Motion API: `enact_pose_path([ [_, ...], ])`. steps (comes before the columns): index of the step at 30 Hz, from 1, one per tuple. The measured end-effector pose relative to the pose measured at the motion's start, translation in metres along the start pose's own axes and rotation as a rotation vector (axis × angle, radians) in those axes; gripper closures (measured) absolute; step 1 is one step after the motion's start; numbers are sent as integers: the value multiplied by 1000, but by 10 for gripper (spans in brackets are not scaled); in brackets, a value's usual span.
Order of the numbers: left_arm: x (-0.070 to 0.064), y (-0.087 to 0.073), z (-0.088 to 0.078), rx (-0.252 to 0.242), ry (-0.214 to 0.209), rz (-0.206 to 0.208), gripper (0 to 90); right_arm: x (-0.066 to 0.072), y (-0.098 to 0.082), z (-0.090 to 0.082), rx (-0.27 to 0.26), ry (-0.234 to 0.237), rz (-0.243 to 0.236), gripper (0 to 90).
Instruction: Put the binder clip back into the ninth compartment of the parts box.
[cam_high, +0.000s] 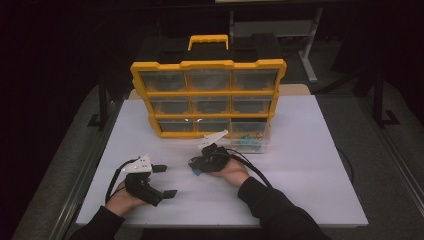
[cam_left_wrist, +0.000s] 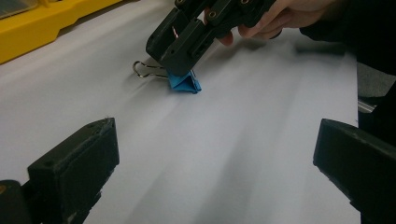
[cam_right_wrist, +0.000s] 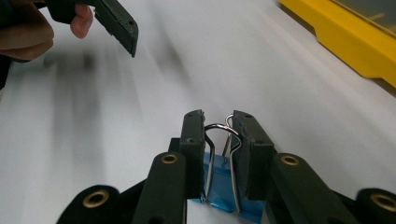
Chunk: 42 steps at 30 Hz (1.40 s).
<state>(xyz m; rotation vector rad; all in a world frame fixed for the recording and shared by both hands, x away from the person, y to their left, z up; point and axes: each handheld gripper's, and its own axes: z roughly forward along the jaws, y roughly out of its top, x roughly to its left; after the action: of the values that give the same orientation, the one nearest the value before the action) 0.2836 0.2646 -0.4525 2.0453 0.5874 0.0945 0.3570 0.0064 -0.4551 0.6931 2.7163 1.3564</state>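
On the white table (cam_high: 300, 165), a bit in front of the yellow organizer (cam_high: 207, 97), the right gripper (cam_right_wrist: 218, 122) is clamped on a blue binder clip (cam_right_wrist: 224, 193). Its jaws are pinched against the two wire handles, one pad on each side, with the blue body sitting low between them and resting on the table. From the left gripper view you can see the clip (cam_left_wrist: 185, 83) touching the surface under the tilted-down jaws, one wire loop sticking out to the side. My guess is that squeezing the handles is the whole point: that's how you spring a binder clip open, and grabbing there also gives a solid hold for lifting it.

The bottom-right drawer (cam_high: 250, 136) of the organizer is pulled out and has some bluish stuff in it, too small to make out properly. Looks like the clip belongs with that drawer, so keeping it open right beside the hand makes sense.

The left gripper (cam_high: 162, 180) just sits off to the side on the table, jaws wide apart, nothing between them. Probably parked there so it's out of the way but close enough to help.
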Motion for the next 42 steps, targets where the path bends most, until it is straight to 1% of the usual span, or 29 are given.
enact_pose_path([
  [14, 0, 0, 0, 0, 0, -1, 0, 0, 1, -3, -13, 10, -3, 736],
  [22, 0, 0, 0, 0, -1, -2, 0, 3, 7, -13, -40, 12, -13, 736],
  [26, 0, 0, 0, -1, 0, -1, 0, 5, 12, -21, -55, 8, -24, 736],
  [31, 0, 0, 0, -2, 0, -3, 0, 5, 20, -36, -74, -10, -29, 736],
  [42, 1, 0, 0, 0, 2, 0, 0, -1, 33, -75, -112, -67, -20, 736],
])
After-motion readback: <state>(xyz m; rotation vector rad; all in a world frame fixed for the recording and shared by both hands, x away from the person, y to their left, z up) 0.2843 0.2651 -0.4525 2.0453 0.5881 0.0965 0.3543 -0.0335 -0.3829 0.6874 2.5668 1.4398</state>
